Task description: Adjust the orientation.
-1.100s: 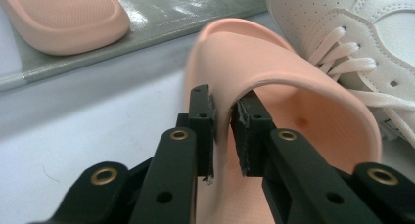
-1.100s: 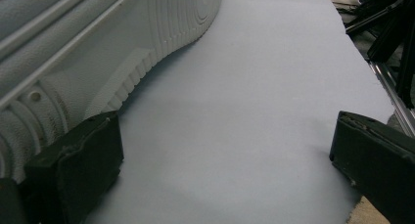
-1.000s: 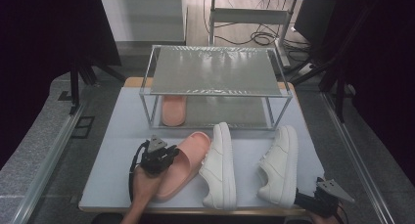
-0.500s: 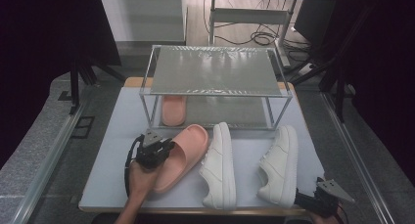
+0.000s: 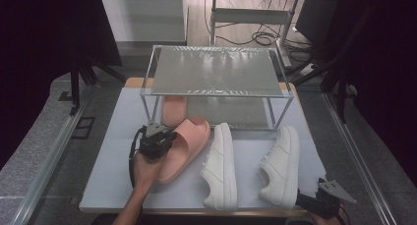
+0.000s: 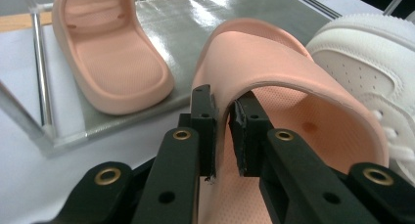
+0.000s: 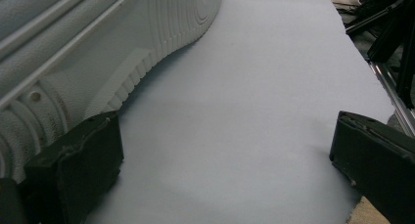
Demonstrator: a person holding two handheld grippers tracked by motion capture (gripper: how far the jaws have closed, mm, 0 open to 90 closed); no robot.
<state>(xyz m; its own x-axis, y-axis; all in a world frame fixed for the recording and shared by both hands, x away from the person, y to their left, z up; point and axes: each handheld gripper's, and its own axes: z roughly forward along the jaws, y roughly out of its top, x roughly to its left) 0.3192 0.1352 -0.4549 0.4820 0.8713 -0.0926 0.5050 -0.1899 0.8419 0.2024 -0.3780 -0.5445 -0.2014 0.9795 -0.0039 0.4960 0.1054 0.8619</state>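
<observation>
My left gripper [image 5: 162,136] [image 6: 222,131] is shut on the side wall of a pink slide sandal [image 5: 184,144] [image 6: 274,72], which tilts up off the table with its toe toward the rack. A second pink sandal [image 5: 173,109] [image 6: 117,62] lies on the lower shelf of the metal rack [image 5: 216,70]. Two white sneakers [image 5: 220,163] [image 5: 279,163] lie on the table to the right. At the front right corner my right gripper [image 5: 307,201] [image 7: 227,155] stands open beside the right sneaker's sole [image 7: 98,53], nothing between its pads.
The rack's grey lower shelf [image 6: 235,13] has free room to the right of the sandal on it. The pale blue table top [image 5: 108,161] [image 7: 254,87] ends close to my right gripper. Cables and black stands lie beyond the table.
My left gripper has carried the pink sandal up and away toward the rack, the toe now close to the lower shelf. The right gripper has stayed in place.
</observation>
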